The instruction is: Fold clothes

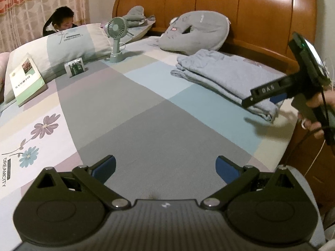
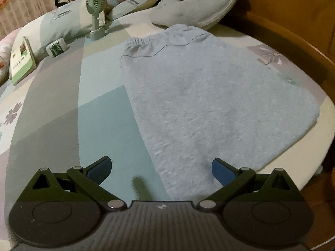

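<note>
A light grey-blue garment with an elastic waistband lies folded flat on the bed. It fills the middle of the right wrist view and sits at the right in the left wrist view. My right gripper is open and empty, just above the garment's near edge. It also shows in the left wrist view, held by a hand over the garment's near end. My left gripper is open and empty over bare bedsheet, well to the left of the garment.
The patchwork bedsheet covers the bed. A grey cushion leans on the wooden headboard. A small green fan, a book, a small box and pillows lie at the far left. A person sits behind them.
</note>
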Available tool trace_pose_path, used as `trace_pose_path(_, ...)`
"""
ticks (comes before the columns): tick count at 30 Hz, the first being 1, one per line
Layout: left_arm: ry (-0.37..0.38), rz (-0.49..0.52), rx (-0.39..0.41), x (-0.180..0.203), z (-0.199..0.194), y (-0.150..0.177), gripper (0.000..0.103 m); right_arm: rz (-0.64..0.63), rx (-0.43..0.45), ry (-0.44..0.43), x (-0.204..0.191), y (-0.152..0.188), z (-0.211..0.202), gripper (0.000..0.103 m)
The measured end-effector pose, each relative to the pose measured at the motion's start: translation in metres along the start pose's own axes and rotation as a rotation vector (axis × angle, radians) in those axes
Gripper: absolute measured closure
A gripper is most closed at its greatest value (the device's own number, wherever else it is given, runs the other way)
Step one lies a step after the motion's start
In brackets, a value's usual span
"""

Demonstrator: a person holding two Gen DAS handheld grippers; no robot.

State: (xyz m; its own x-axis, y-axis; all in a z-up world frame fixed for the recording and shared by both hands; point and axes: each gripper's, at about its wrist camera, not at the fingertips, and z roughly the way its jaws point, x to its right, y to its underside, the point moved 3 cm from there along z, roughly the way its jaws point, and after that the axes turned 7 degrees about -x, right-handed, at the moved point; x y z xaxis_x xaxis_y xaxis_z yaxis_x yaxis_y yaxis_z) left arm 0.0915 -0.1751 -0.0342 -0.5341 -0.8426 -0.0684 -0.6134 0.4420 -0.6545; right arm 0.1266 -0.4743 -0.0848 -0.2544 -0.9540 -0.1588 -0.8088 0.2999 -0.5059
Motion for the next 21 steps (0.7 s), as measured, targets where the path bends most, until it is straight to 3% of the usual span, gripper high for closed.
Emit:
trace_pose_path(3,-0.001,-0.007,0.012,-0.001,-0.003,-0.007,0.002,0.008,0.031,-0.019,-0.007,0.009,-0.021,0.000)
trace_pose_path(14,0.058,0.020,0.077,0.022,-0.023,-0.032,0.002,0.002,0.180,0.116,-0.037,0.065,-0.108,0.000)
trace_pose_path(21,0.085,-0.007,0.092,0.034,-0.039,-0.026,0.002,0.035,0.239,0.168,-0.043,0.103,-0.145,0.000)
